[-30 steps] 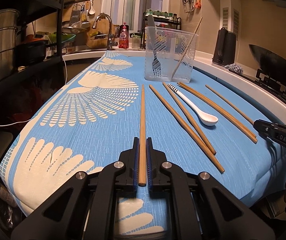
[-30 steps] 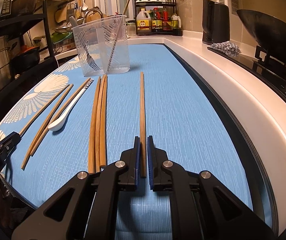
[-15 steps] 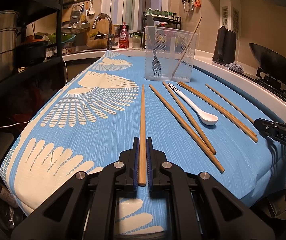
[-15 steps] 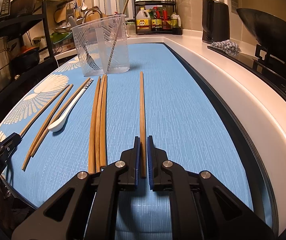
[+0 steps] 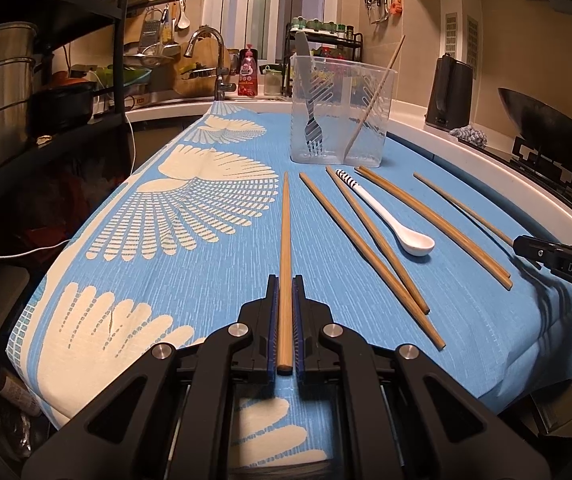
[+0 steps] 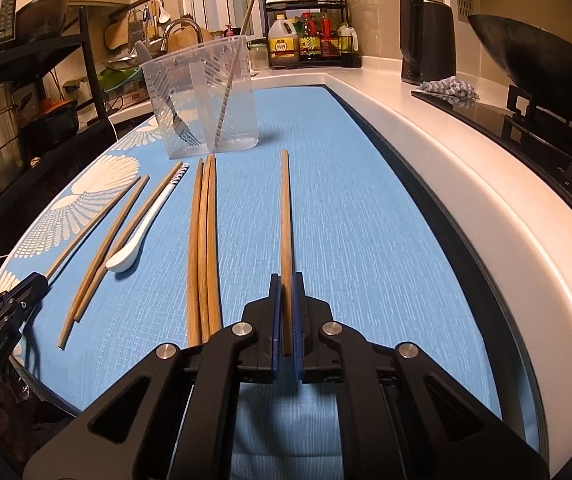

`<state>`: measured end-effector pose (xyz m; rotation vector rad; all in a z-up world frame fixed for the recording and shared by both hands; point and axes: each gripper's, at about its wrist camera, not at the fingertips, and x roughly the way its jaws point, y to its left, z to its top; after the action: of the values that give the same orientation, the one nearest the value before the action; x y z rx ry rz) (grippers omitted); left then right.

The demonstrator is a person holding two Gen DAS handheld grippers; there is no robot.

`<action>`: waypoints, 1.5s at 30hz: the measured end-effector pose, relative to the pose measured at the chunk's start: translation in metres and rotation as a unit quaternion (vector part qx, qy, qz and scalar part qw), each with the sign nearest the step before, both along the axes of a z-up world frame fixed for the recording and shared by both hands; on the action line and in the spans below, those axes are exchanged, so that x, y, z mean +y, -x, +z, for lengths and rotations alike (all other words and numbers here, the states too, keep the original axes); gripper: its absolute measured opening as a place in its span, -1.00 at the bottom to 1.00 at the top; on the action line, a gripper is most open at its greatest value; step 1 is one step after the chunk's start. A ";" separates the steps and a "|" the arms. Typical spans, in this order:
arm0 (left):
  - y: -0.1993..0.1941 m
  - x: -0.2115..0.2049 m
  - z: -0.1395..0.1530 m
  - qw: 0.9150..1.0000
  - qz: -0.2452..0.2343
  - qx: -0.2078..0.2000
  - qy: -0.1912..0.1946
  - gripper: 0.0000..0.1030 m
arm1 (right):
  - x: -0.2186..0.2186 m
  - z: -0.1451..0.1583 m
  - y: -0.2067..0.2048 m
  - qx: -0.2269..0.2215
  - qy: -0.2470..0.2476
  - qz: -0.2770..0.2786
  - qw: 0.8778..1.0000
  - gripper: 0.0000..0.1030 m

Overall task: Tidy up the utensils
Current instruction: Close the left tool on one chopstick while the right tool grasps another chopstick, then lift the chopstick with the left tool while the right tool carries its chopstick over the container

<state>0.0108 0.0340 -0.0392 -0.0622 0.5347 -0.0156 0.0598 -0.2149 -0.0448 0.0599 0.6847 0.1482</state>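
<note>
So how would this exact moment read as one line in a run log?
left gripper: shut on chopstick | right gripper: shut on chopstick | clear holder: fork, one stick | white spoon: on cloth

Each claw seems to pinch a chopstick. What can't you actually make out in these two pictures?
- Left wrist view: near end of the right gripper's chopstick, hidden behind the right gripper.
- Right wrist view: left gripper cut off by the edge, its grip unseen.
- Both views: clear bin, divider blurs its compartments.

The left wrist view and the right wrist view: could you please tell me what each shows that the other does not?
Only left: the chrome sink faucet and red dish-soap bottle.
Only right: the yellow-labelled oil jug on the black rack.
Both: the clear plastic utensil holder, white ceramic spoon, and each gripper's jaws shut on a wooden chopstick.
</note>
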 end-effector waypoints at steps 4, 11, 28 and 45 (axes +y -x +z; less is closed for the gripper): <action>0.005 0.002 0.009 1.000 -0.002 -0.013 0.003 -0.87 | 0.001 0.012 0.009 -0.011 0.001 0.001 1.000 -0.89; 0.016 0.012 0.034 0.999 0.002 -0.046 0.013 -0.87 | 0.001 0.046 0.025 -0.047 -0.002 0.006 0.999 -0.90; 0.001 0.042 0.109 0.994 0.010 -0.111 0.022 -0.87 | 0.005 0.126 0.016 -0.126 -0.016 0.023 0.992 -0.90; -0.071 0.065 0.170 0.996 -0.037 -0.040 0.070 -0.87 | 0.018 0.183 -0.034 -0.124 -0.040 0.036 0.991 -0.90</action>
<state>0.0821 0.0988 0.1303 -0.1786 0.4546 -0.1278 0.0939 -0.1969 0.1382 0.0914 0.4334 0.2480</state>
